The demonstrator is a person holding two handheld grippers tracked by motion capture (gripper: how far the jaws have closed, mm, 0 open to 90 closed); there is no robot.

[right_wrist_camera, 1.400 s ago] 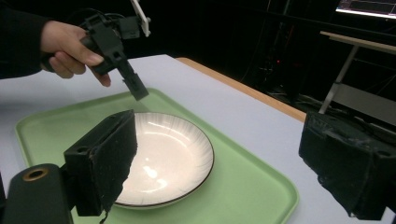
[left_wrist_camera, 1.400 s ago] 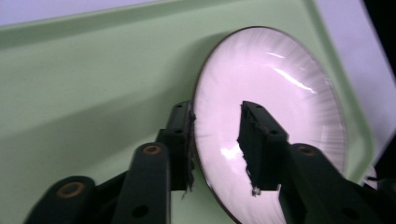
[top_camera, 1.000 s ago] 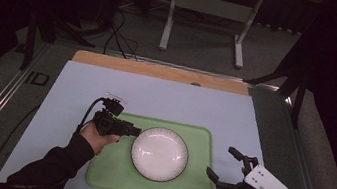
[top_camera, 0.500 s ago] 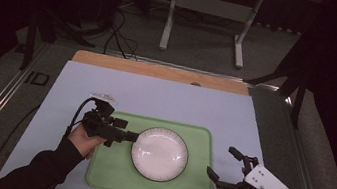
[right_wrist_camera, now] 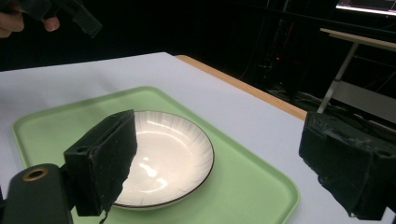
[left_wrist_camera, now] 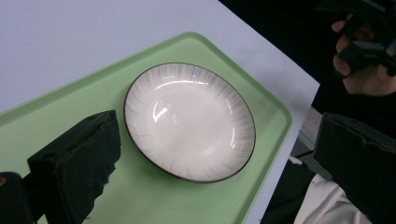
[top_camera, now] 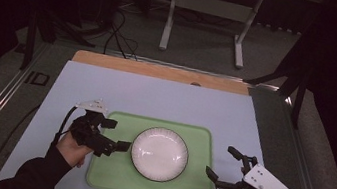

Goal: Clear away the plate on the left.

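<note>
Sitting in the middle of the green tray (top_camera: 103, 176) is a white plate (top_camera: 159, 154) with a thin dark rim, upright and empty, flat on the tray floor. It is round, so no long axis and no pointing direction to report; faint ribbed lines fan out toward the rim.

Left tool (top_camera: 116, 135) hovers over the tray's left edge, jaws spread wide and holding nothing; the nearer jaw tip sits just beside the plate's left rim — touching or not, cannot tell. In the left gripper view the plate (left_wrist_camera: 189, 121) lies between the two black jaws, closer to the jaw on the view's left.

Right tool (top_camera: 223, 161) is at the tray's right edge, near the plate but apart from it, jaws wide open, nothing held. The grey plate on top of it points right. In the right gripper view the plate (right_wrist_camera: 163, 156) is partly behind the view's left jaw.

Tray rests on the pale bench (top_camera: 156, 97) — near its front edge.
</note>
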